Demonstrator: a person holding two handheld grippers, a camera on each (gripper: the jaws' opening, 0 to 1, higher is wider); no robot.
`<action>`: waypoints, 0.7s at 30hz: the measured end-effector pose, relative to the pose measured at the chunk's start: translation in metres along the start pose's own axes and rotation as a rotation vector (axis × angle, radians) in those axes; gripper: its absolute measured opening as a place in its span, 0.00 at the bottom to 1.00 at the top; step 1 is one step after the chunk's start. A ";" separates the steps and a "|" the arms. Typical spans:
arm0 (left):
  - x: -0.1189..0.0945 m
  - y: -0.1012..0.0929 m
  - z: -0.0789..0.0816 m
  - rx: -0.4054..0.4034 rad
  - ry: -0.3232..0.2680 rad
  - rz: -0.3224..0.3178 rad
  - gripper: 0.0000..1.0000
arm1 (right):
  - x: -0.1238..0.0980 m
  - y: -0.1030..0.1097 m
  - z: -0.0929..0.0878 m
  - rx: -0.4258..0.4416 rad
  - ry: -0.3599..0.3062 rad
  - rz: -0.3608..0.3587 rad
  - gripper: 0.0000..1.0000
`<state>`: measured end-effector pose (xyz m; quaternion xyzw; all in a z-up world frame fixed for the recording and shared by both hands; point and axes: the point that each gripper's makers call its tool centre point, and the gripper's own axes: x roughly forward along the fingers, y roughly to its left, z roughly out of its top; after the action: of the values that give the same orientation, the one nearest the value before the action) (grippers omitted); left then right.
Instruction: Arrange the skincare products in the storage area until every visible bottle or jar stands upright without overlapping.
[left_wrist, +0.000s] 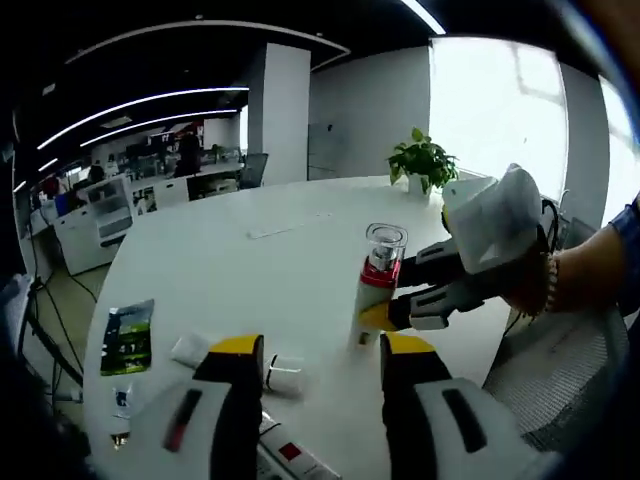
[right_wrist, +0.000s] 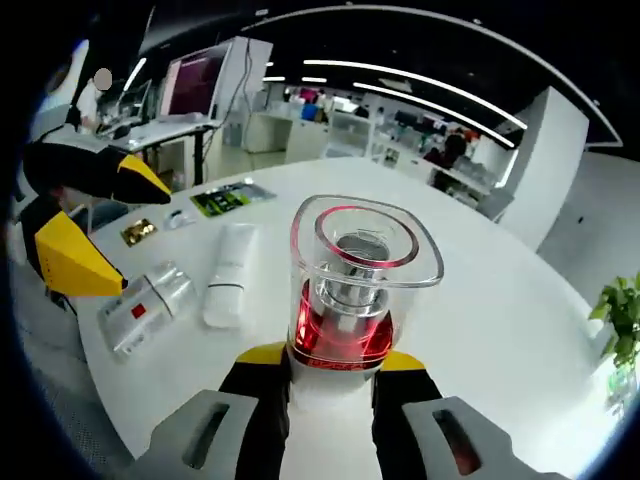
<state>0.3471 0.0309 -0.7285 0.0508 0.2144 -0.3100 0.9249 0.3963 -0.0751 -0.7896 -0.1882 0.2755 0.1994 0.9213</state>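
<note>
I am holding the bottle (right_wrist: 355, 290) upright with my right gripper (right_wrist: 330, 385), just below the middle of the right gripper view, its white body pinched between my two jaws under the red band and the clear cap. In the left gripper view the same bottle (left_wrist: 375, 285) is standing at center right on the white table (left_wrist: 250, 250), with my right gripper (left_wrist: 385, 308) reaching in from the right. It is looking light but tall and top-heavy, and the glossy plastic is likely slippery, so I am judging the low white body the safest place to grip, never the clear cap, which could pop off. My left gripper (left_wrist: 318, 365) is hanging spread wide at the bottom of that view, grasping nothing. A white tube (right_wrist: 228, 288) and a small red-labelled bottle (right_wrist: 142, 310) are lying flat at the left.
</note>
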 end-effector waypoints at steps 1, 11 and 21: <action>0.000 0.000 0.000 0.004 -0.001 0.000 0.41 | 0.000 -0.002 -0.001 0.020 0.003 -0.010 0.27; 0.001 0.002 -0.002 0.007 0.010 0.011 0.41 | -0.002 -0.008 -0.004 0.093 0.035 -0.061 0.27; 0.001 0.005 -0.004 -0.009 0.017 0.018 0.41 | 0.007 0.013 -0.037 -0.073 0.189 0.088 0.33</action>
<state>0.3493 0.0355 -0.7325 0.0512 0.2232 -0.3002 0.9260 0.3794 -0.0787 -0.8255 -0.2273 0.3616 0.2307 0.8743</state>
